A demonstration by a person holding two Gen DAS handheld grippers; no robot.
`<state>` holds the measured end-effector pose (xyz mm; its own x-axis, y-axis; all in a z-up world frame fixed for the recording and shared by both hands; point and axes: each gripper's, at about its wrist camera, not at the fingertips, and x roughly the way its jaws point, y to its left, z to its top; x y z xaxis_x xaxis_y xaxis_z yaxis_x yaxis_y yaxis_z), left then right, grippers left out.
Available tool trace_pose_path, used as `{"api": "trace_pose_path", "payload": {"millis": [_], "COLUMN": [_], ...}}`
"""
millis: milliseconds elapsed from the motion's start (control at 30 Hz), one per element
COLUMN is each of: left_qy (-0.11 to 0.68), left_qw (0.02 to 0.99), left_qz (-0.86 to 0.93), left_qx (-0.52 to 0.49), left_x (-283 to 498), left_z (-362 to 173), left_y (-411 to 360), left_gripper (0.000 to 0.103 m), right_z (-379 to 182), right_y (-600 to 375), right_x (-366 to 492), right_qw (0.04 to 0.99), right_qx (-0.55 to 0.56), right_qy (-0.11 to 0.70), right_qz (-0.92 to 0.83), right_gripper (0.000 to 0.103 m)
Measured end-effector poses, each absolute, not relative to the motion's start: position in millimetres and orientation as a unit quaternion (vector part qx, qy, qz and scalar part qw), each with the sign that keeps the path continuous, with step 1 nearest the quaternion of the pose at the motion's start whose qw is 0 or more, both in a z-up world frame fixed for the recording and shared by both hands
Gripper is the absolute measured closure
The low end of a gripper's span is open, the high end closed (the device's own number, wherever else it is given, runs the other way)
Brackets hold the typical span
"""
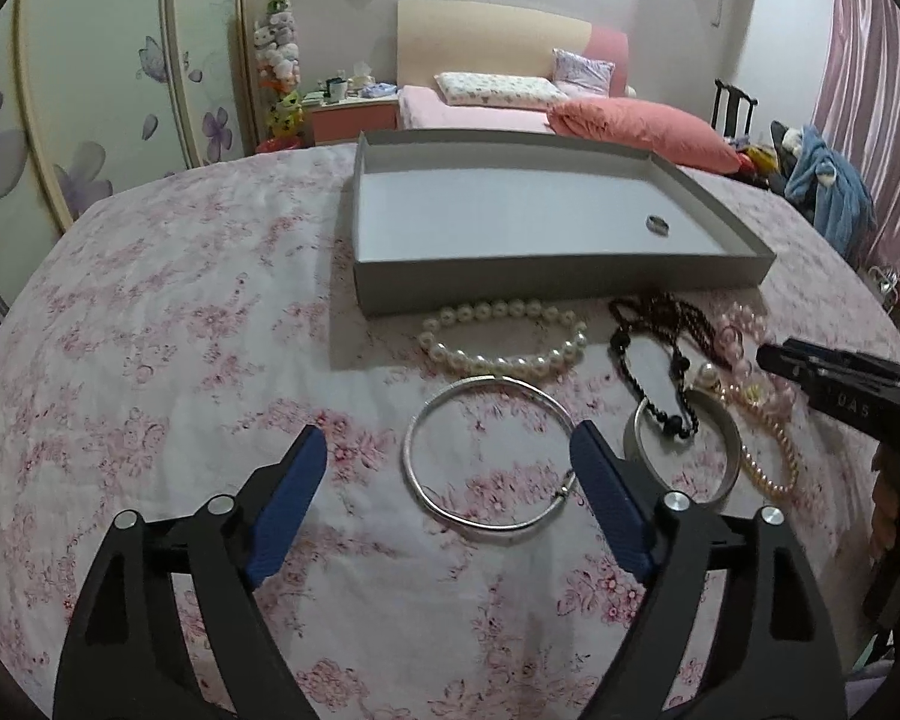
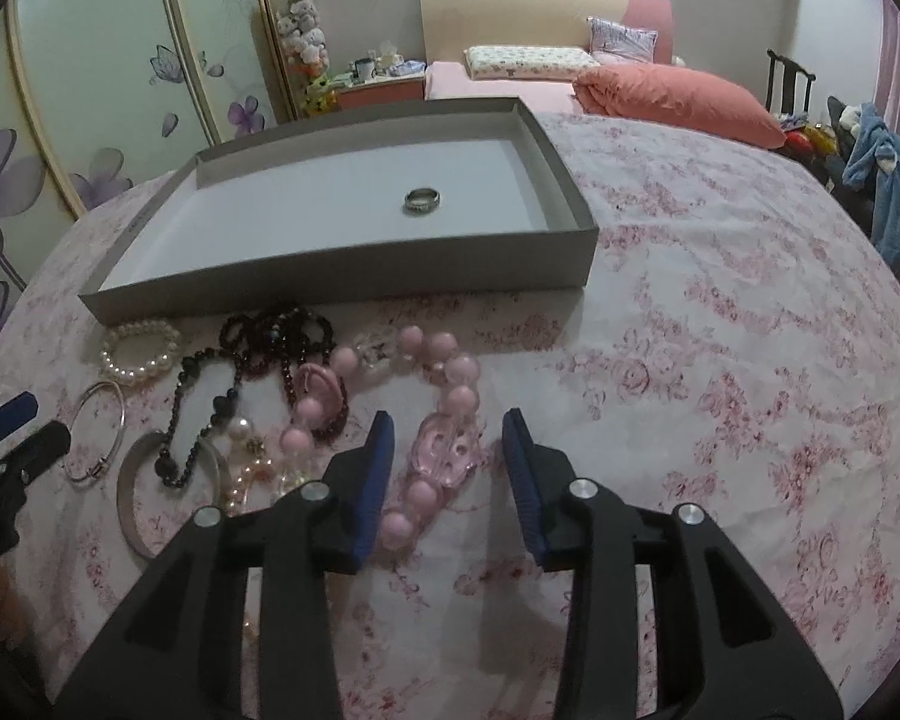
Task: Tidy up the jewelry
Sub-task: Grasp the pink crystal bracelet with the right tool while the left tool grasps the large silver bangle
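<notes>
A shallow grey box (image 1: 564,276) (image 2: 342,276) lies on the floral cloth with one silver ring (image 1: 657,224) (image 2: 422,201) inside. In front of it lie a white pearl bracelet (image 1: 504,360) (image 2: 141,351), a thin silver bangle (image 1: 417,462) (image 2: 99,432), a wide silver bangle (image 1: 729,450) (image 2: 129,492), black bead necklaces (image 1: 660,348) (image 2: 270,336) and a pink bead bracelet (image 2: 450,396). My left gripper (image 1: 447,450) is open above the thin bangle. My right gripper (image 2: 447,432) is open over the pink beads and empty.
A small pearl strand (image 1: 774,456) lies by the wide bangle. The right gripper's dark body (image 1: 834,384) shows at the left view's right edge. A bed with pink pillows (image 1: 642,132) and a floral wardrobe (image 1: 90,90) stand behind.
</notes>
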<state>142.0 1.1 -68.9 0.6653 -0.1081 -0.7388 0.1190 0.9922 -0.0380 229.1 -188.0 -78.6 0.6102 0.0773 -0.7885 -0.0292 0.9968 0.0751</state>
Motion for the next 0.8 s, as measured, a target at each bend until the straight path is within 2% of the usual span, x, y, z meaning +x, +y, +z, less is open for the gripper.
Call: {"api": "trace_pose_path", "payload": {"millis": [67,100,300,667,733,800], "left_qy": [0.408,0.410,0.424,0.447,0.446,0.441], "left_qw": [0.911,0.910,0.904,0.893,0.893,0.896], "left_qz": [-0.061,-0.060,-0.058,-0.044,-0.041,-0.037], "left_qx": [0.012,0.014,0.023,0.034,0.032,0.032], "left_x": [142.9,142.2,145.7,160.0,160.9,160.0], "left_z": [-71.9,-73.4,-79.5,-86.6,-86.2,-84.2], "left_y": [-0.9,-2.4,-6.4,-18.9,-17.8,-16.9], "left_gripper": [0.016,0.015,0.011,0.011,0.014,0.029], "right_z": [-79.4,-79.5,-78.1,-78.2,-78.2,-78.2], "right_y": [-187.5,-187.2,-196.0,-197.9,-198.5,-198.5], "right_x": [230.1,231.5,237.6,240.1,240.4,240.2], "right_qw": [0.898,0.898,0.900,0.900,0.900,0.900], "right_qx": [0.020,0.013,0.022,0.020,0.020,0.018], "right_qy": [0.439,0.439,0.436,0.436,0.436,0.436], "right_qz": [0.026,0.023,0.011,0.010,0.010,0.010], "right_gripper": [0.069,0.079,0.079,0.079,0.079,0.079]}}
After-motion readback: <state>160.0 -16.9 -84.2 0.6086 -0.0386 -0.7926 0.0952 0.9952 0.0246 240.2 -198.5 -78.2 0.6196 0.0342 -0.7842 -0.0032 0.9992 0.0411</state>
